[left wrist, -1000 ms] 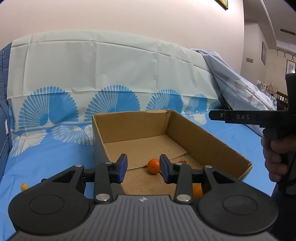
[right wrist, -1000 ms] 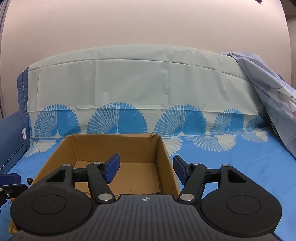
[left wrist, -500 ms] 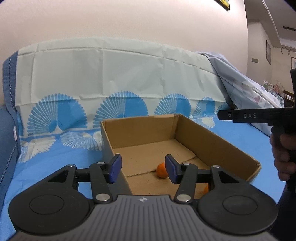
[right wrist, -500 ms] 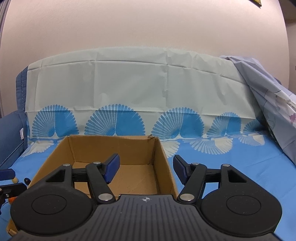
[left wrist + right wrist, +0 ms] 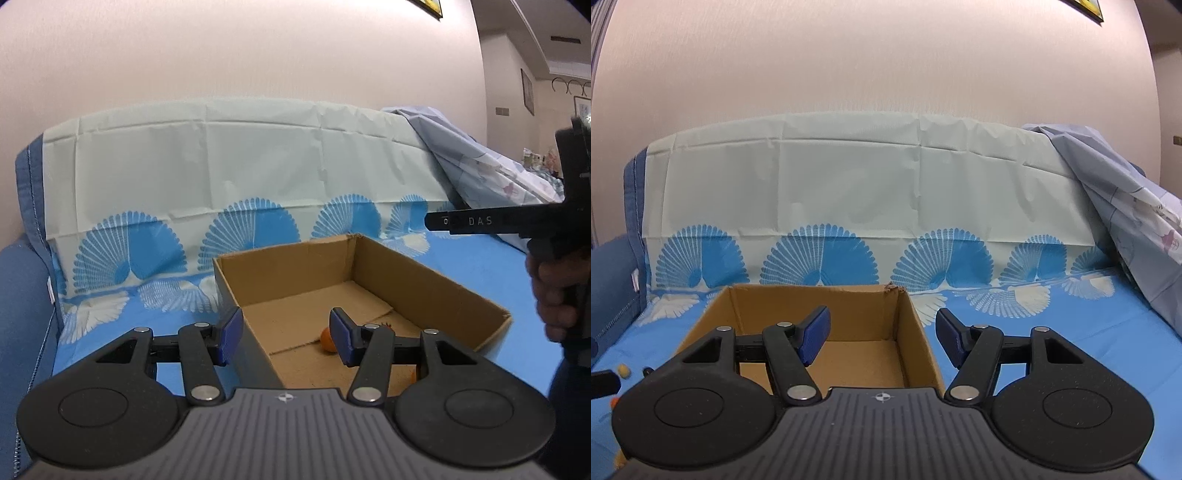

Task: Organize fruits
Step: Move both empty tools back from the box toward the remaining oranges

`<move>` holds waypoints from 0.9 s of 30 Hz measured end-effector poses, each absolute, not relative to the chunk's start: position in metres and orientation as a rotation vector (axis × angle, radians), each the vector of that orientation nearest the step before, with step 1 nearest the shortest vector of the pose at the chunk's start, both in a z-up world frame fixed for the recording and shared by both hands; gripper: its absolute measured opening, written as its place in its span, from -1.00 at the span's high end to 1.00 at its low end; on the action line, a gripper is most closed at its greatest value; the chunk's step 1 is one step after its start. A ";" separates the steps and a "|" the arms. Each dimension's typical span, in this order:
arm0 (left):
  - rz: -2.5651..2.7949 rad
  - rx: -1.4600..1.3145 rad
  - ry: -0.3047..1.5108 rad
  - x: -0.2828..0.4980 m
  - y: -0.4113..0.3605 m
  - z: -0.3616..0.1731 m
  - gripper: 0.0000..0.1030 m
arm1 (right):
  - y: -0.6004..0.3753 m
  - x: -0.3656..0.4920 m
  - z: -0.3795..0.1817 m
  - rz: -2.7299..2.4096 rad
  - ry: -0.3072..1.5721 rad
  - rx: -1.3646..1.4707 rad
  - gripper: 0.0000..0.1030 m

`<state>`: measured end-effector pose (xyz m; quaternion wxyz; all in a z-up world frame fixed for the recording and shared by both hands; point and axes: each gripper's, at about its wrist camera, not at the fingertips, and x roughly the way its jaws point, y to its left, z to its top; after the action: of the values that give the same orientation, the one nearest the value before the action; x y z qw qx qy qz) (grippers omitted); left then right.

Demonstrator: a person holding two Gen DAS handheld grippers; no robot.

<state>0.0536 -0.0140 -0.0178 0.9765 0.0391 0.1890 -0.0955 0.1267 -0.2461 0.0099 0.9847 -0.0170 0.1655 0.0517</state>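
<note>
With an orange (image 5: 326,340) already lying in the cardboard box (image 5: 436,291) just ahead of the left gripper (image 5: 286,338), whose empty jaws have just eased slightly inward, and the right gripper (image 5: 882,338) likewise half-open and empty, next comes fetching what looks like a small yellow fruit (image 5: 624,370) off to its left

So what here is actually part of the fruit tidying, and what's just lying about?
Part of the job:
- cardboard box
- orange fruit in the box
- small yellow fruit on the blue sheet, left of the box
- left claw, open and empty
- right claw, open and empty

Just lying about:
- fan-patterned sheet
- pale bedding heap
- framed picture
</note>
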 end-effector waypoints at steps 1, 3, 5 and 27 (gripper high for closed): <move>-0.195 0.083 0.388 0.052 -0.010 -0.012 0.01 | -0.246 0.125 0.011 0.109 0.329 -0.022 -0.21; -0.191 0.120 0.383 0.045 -0.004 0.001 0.26 | -0.245 0.123 0.013 0.118 0.320 -0.005 -0.18; -0.175 0.162 0.350 0.037 0.005 0.020 0.30 | -0.243 0.120 0.015 0.133 0.312 0.011 -0.07; 0.075 -0.080 0.503 0.014 0.121 -0.042 0.27 | -0.160 0.110 0.009 0.330 0.328 0.007 0.28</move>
<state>0.0138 0.1214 -0.0415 0.9670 -0.0394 0.2488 0.0369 0.1099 -0.1604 0.0093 0.9731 0.0034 0.1624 0.1634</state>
